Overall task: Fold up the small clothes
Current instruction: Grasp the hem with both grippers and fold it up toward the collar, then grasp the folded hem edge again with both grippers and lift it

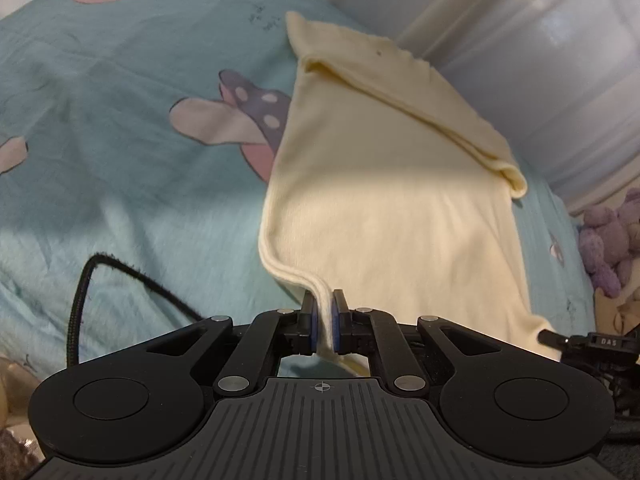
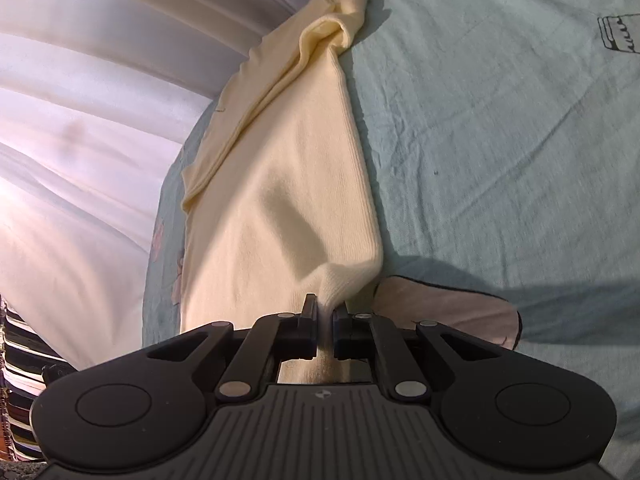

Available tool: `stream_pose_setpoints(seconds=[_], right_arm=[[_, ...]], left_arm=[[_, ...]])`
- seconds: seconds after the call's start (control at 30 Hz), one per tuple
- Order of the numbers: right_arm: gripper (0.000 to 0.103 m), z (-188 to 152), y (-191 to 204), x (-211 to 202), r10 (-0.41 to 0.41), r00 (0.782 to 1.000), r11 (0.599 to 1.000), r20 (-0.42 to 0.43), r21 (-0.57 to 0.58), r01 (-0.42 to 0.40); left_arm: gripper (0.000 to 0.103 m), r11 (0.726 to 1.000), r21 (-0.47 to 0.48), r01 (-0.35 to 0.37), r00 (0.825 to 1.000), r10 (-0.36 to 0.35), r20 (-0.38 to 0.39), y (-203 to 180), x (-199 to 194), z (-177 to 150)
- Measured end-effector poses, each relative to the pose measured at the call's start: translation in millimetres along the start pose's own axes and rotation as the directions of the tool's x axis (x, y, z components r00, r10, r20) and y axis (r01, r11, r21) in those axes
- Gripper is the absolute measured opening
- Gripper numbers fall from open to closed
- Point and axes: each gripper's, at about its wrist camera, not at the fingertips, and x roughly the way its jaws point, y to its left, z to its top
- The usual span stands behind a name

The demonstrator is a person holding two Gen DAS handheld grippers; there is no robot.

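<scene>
A pale yellow knit garment (image 1: 384,208) lies stretched over a teal bedsheet (image 1: 120,160), with a folded sleeve or flap along its far edge. My left gripper (image 1: 325,300) is shut on the garment's near edge, cloth pinched between the blue pads. In the right wrist view the same garment (image 2: 280,184) runs away from me. My right gripper (image 2: 327,307) is shut on its near corner, which is lifted and bunched.
The teal sheet (image 2: 500,140) has cartoon mushroom prints (image 1: 248,120). A white quilted wall or headboard (image 2: 88,100) borders the bed. A purple plush toy (image 1: 608,248) sits at the right. A black cable (image 1: 84,292) loops at the left.
</scene>
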Motion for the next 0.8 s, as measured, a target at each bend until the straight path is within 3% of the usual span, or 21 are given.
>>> stream_pose_setpoints(seconds=[0.17,0.27,0.47,0.5,0.53,0.57,0.6,0.7,0.8], right_arm=[[0.006,36,23,0,0.042,0.991,0.997,0.126,-0.065,-0.034],[0.006,59,38,10,0.029,0.979,0.994,0.201,-0.105,-0.008],[0.008,89,63,43,-0.106,0.929,0.97,0.356,-0.17,0.176],[0.013,90,68,46,-0.142,0.912,0.956,0.386,-0.185,0.227],[0.016,90,72,48,-0.174,0.892,0.935,0.418,-0.214,0.283],[0.02,89,76,50,-0.192,0.878,0.911,0.438,-0.254,0.325],[0.023,87,79,53,-0.201,0.873,0.885,0.443,-0.3,0.356],[0.026,86,81,68,-0.243,0.88,0.808,0.408,-0.416,0.416],[0.027,88,80,81,-0.286,0.878,0.768,0.383,-0.457,0.449]], left_arm=[[0.009,0.998,0.002,0.07,0.984,-0.07,0.161,-15,-9,38],[0.009,0.997,0.0,0.083,0.969,-0.081,0.232,-21,-1,67],[0.01,0.999,0.013,-0.042,0.95,0.036,0.31,-25,36,107],[0.011,0.998,-0.005,-0.063,0.95,0.062,0.307,-24,43,112],[0.021,0.997,-0.018,-0.078,0.947,0.08,0.311,-24,47,114],[0.038,0.996,-0.026,-0.084,0.943,0.088,0.322,-21,50,115],[0.045,0.997,-0.025,-0.076,0.941,0.08,0.329,-19,52,115],[0.05,0.997,0.027,-0.071,0.952,0.06,0.299,-12,63,114],[0.05,0.984,0.092,-0.149,0.963,0.124,0.24,-7,80,115]])
